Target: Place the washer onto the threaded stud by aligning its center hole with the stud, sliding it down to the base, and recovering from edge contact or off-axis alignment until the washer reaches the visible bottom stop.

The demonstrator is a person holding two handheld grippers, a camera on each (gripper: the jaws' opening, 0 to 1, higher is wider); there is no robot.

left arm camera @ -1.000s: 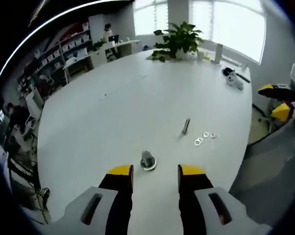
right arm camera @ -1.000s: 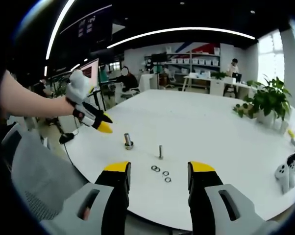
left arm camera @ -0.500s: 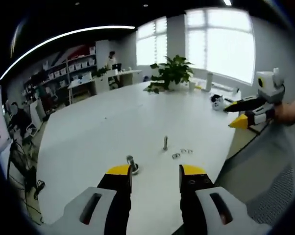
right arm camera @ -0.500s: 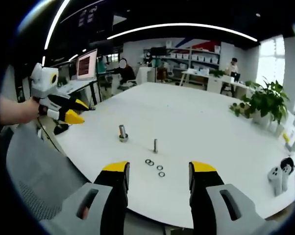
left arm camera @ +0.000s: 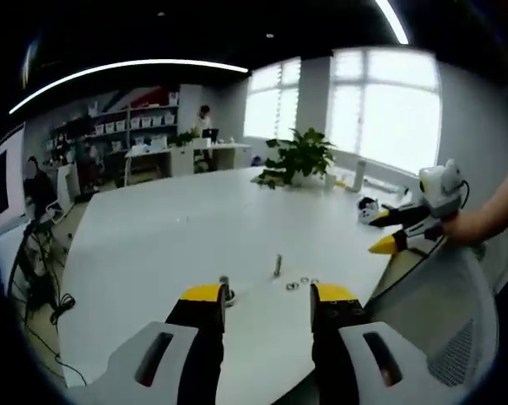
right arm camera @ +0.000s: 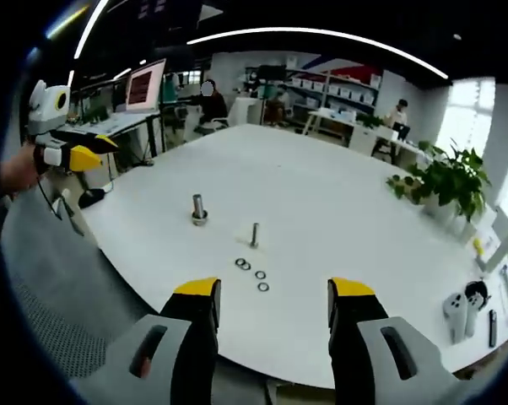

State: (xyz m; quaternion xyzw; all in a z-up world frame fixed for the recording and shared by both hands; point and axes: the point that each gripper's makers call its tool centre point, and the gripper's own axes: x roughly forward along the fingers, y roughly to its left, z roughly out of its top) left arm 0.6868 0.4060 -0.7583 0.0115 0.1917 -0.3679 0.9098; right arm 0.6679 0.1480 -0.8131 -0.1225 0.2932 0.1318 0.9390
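Both my tools, the left tool point(left arm camera: 258, 299) and the right tool point(right arm camera: 272, 295), stand with jaws apart and empty, well back from the worktop point(right arm camera: 321, 211). The washers point(right arm camera: 251, 272) lie loose beside the bare threaded stud point(right arm camera: 255, 234). I judge the risk to be pinching two washers together, or nudging the stud off axis.

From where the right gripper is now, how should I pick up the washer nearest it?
Grip the nearest washer by its outer rim, coming from above with the right gripper. It appears to lie flat on the table beside the other washers, so likely only its thin edge offers purchase.
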